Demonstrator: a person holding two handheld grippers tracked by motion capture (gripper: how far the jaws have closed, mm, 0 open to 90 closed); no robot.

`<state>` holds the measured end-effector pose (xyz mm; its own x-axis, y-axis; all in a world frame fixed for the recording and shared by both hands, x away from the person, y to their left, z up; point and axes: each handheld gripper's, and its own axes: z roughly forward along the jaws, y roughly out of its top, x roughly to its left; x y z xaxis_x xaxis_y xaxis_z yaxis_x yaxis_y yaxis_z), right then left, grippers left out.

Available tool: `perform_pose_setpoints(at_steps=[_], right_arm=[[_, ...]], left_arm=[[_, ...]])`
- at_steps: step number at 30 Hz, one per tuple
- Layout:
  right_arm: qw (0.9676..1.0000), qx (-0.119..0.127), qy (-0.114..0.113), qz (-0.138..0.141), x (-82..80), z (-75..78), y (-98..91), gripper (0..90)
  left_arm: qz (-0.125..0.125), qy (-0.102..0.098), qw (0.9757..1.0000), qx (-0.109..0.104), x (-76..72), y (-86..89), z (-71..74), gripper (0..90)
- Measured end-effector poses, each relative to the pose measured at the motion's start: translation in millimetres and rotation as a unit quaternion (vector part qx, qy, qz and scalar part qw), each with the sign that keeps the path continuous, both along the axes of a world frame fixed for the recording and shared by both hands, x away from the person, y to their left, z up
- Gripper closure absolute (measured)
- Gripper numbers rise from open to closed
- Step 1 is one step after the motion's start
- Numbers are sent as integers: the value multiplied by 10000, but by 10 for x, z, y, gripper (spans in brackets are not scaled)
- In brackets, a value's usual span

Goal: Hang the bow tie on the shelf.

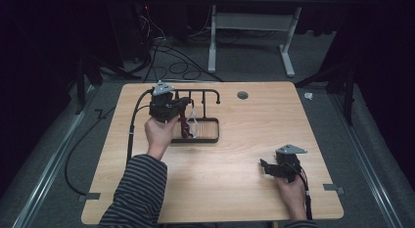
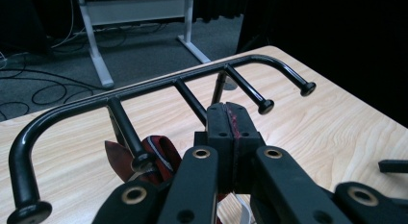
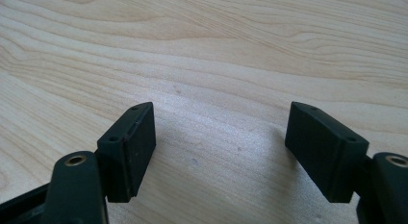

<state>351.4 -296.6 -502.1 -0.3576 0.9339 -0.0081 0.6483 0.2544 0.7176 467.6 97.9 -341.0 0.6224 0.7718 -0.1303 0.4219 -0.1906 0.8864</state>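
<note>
Two grippers show in the high view: the left gripper (image 1: 182, 106) holds a dark red strap (image 1: 184, 124) at the peg rack (image 1: 203, 93), whose tray (image 1: 208, 138) at 10 o'clock on the worktop (image 1: 235, 154) holds white pieces. In the left gripper view its jaws are clenched on red fabric; ease the strap onto a peg (image 2: 126, 132) slowly. In the right gripper view the right gripper (image 3: 219, 147) rests released, nothing between its jaws.

The left arm in a striped sleeve reaches far forward. Its hand holds the left gripper (image 1: 182, 109) up, with the jaws pressed tight together and a thin dark red strip pinched between the pads. The right hand (image 1: 292, 194) rests low and near, holding the right gripper (image 1: 264, 166) with jaws wide apart.
</note>
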Motion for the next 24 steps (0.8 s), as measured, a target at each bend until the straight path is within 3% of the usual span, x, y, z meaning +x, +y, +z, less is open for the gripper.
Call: perform_pose_setpoints(at_steps=[14,24], right_arm=[[10000,2,-1,4,0,0,-2,273],[10000,5,-6,0,0,-1,-2,273]], left_arm=[[223,-22,9997,55,136,-31,-38,897],[263,-2,9996,109,156,-22,-51,870]])
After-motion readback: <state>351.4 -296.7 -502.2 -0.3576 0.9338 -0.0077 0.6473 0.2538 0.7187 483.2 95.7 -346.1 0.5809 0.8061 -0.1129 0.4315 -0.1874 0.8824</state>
